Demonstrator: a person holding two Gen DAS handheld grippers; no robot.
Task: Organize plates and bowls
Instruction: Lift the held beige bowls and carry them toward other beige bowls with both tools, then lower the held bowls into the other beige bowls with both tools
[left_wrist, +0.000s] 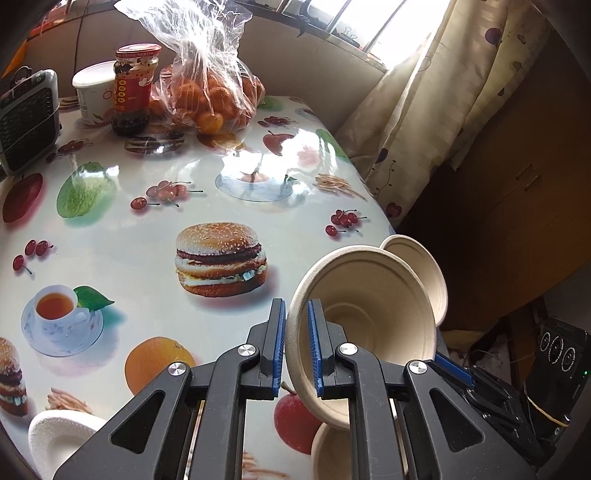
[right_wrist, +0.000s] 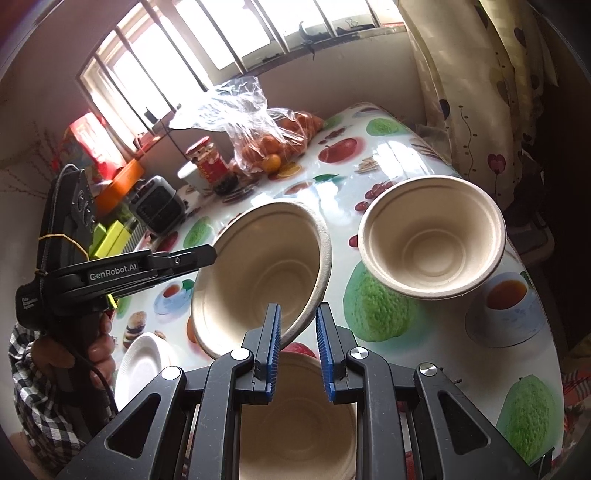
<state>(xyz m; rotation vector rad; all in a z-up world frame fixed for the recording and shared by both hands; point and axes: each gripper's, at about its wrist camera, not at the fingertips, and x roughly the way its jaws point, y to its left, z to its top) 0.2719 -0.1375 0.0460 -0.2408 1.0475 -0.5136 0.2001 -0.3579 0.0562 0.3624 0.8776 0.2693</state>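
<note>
The left gripper (left_wrist: 297, 350) has its blue-padded fingers closed on a thin rim. The right gripper (right_wrist: 298, 350) hangs parted, pads apart and touching nothing.

"GenRobot.AI" in white on the black arm of the left tool (right_wrist: 207, 256), seen from the right wrist.

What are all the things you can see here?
Beige pulp bowls: three; one standing upright, one tilted and held, one lowest, nearest.
White paper plate: one, near-left.
Clear bag of oranges: one, far side.
Red-lidded glass jar: one, beside bag.
White tub: one, beside jar.
Grey mesh-fronted box: one, far left.
Food-print table: one, white.
Left gripper: black, blue pads, jaws shut on bowl rim.
Right gripper: same, jaws open.
</note>
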